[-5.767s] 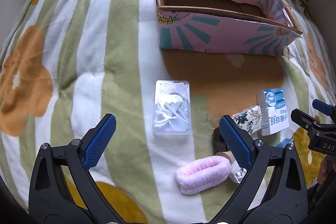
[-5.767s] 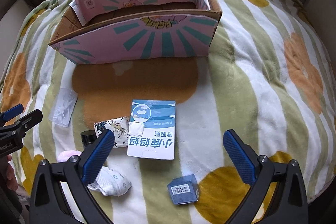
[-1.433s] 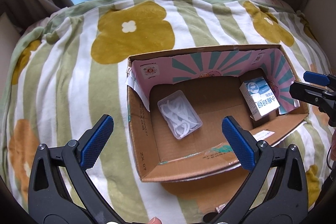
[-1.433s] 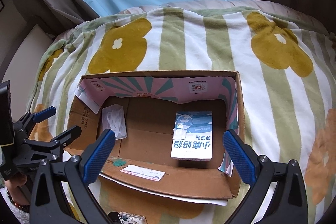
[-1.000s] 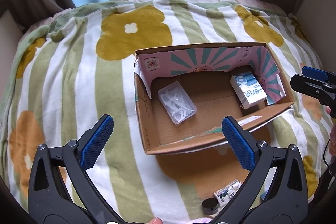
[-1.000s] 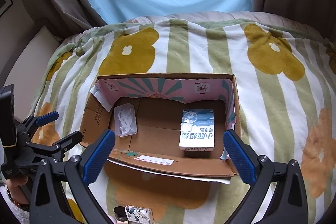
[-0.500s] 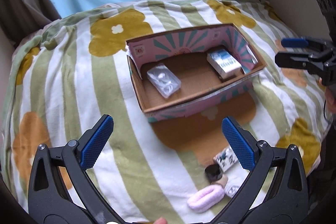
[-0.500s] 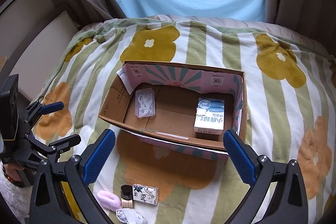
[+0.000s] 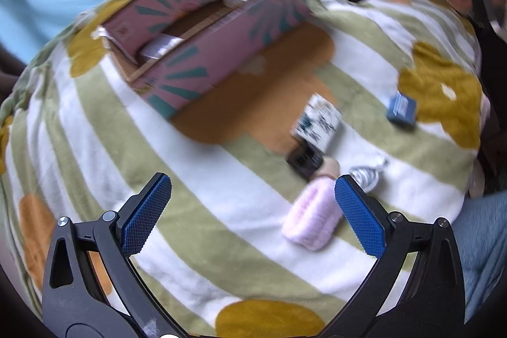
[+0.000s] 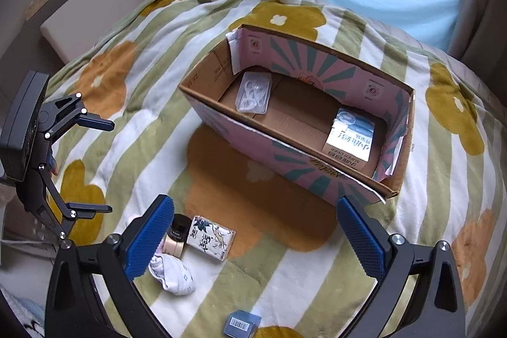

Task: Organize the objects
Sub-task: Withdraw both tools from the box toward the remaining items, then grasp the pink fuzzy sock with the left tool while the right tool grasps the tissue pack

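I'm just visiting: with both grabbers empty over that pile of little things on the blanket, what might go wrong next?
The small items are crowded: the black-capped jar touches the patterned packet and the white sock, so the open right gripper may catch two. The blanket is soft, so things could sink or roll. The left view is blurred by motion, so aiming at the pink roll looks harder.

Left wrist view motion-blurred throughout: patterned packet [image 9: 317, 120] print unreadable, black-capped jar [image 9: 305, 161] smeared, cardboard box [image 9: 202, 65] contents mostly hidden behind near wall. Pink roll [image 9: 312, 219] partly behind right finger of left gripper [image 9: 252, 213]. Right wrist view: pink roll hidden; left finger of right gripper [image 10: 255, 232] covers part of jar and white sock [image 10: 173, 273]. Small blue box [image 10: 241, 322] near blanket's [image 10: 152, 148] near edge, barcode too small to read.
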The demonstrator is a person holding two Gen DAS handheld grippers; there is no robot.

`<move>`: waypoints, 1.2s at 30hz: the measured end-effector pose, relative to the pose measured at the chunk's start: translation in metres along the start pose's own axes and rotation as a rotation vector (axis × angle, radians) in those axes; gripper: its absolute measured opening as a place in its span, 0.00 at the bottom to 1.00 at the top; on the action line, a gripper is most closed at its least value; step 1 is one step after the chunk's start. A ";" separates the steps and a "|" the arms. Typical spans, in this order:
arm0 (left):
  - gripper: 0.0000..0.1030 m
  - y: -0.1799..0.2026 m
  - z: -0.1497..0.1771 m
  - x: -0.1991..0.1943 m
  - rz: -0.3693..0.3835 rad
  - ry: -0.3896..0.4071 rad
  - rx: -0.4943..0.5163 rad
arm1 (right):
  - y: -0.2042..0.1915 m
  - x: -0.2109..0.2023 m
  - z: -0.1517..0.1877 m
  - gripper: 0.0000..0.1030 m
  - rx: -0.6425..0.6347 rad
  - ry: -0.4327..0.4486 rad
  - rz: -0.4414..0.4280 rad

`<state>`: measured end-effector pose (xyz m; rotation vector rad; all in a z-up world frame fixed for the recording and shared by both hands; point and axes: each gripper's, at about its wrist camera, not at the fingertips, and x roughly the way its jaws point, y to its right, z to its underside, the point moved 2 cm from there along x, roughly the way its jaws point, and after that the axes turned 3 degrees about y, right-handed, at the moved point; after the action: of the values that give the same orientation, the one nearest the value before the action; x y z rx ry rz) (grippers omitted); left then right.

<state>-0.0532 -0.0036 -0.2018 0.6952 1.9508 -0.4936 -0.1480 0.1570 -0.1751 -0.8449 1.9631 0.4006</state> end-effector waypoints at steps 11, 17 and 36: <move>0.99 0.056 0.035 0.054 0.096 -0.043 0.176 | -0.043 0.069 0.058 0.99 -0.369 -0.082 -0.038; 0.91 0.065 0.052 0.072 0.116 -0.063 0.213 | -0.052 0.101 0.077 0.99 -0.494 -0.105 -0.039; 0.52 0.058 0.056 0.084 0.132 -0.056 0.227 | -0.066 0.145 0.073 0.67 -0.697 -0.138 -0.090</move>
<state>-0.0088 0.0277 -0.3044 0.9374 1.7999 -0.6516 -0.1039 0.0949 -0.3328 -1.2900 1.6513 1.0935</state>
